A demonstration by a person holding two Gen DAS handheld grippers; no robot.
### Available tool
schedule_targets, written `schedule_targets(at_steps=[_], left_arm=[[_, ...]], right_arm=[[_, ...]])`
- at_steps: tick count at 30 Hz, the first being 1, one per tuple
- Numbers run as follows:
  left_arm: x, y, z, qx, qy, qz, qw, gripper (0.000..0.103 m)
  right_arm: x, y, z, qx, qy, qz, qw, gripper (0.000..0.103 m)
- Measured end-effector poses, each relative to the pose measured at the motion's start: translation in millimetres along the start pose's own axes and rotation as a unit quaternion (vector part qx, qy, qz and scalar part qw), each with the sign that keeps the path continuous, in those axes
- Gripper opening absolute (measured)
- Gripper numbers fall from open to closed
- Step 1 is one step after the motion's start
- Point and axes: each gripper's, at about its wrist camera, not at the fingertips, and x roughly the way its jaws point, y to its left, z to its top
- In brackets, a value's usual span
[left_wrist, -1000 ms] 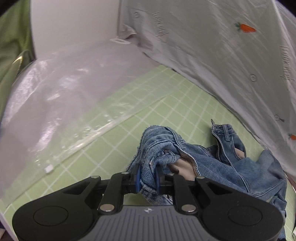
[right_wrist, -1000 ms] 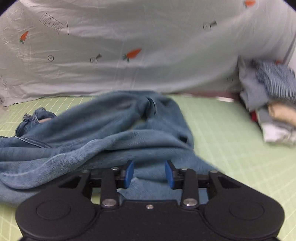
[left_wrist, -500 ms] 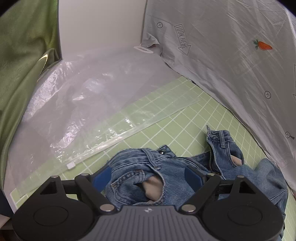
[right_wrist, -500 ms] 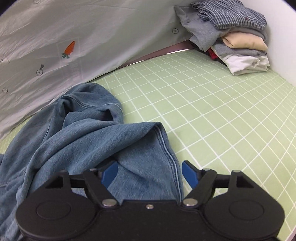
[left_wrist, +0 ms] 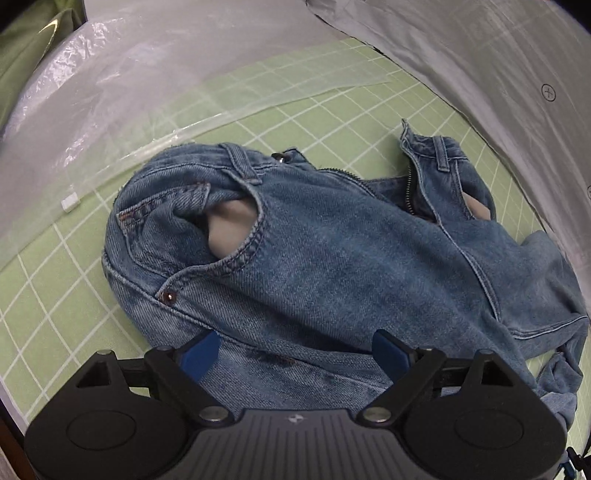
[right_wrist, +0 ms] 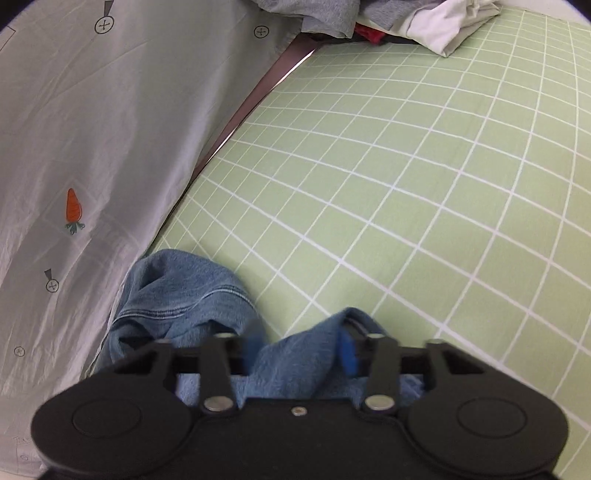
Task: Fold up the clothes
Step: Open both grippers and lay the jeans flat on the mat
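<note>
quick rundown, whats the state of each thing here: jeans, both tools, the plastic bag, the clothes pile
jeans: unfolded, crumpled on the green grid mat, zipper open
left tool: open, over the waist end of the jeans
right tool: closing around a fold of denim; grip unclear from motion blur
plastic bag: lying flat, beside the jeans
clothes pile: stacked at the mat's far corner

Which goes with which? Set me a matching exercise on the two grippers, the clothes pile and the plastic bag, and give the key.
Things:
1. left gripper
2. right gripper
3. clothes pile
4. plastic bag

States or places:
a. at the far corner of the green mat
b. open over the jeans
c. denim bunched between its fingers
d. lying beside the jeans' waistband

Pairs: 1-b, 2-c, 3-a, 4-d
</note>
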Motion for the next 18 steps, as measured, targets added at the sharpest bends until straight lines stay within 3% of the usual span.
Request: schedule_targets(at_steps=[3,7,8,15,18], left_arm=[[8.1,7.0,2.4,-0.019,0.017,-0.005,0.9997,0.090],[15.3,9.2,1.3,-0.026,0.031,-0.004,0.9992,0.090],[15.5,7.8,0.6,-0.021,0.030,-0.001,0.9993,0.090],[22.5,-5.3,1.1,0.015,0.041,0.014,0.9990,0.100],[26.9,-13.9,0.2,0.035,0.047,0.031,0.9978,0.103]], right_arm=[[-13.0,7.1,19.4,-0.010,-0.018,0.035,0.999,0.005],[-74.5,34.4,38.8,-0.052,-0.091,0.113,0.988,0.004],[-82.9,36.8,38.5,-0.062,-0.100,0.116,0.986,0.003],[-77.1,27.1,14.8,-0.124,-0.089,0.018,0.988,0.002],[-74.6,22.9,4.6,-0.150,-0.084,-0.024,0.985,0.021]])
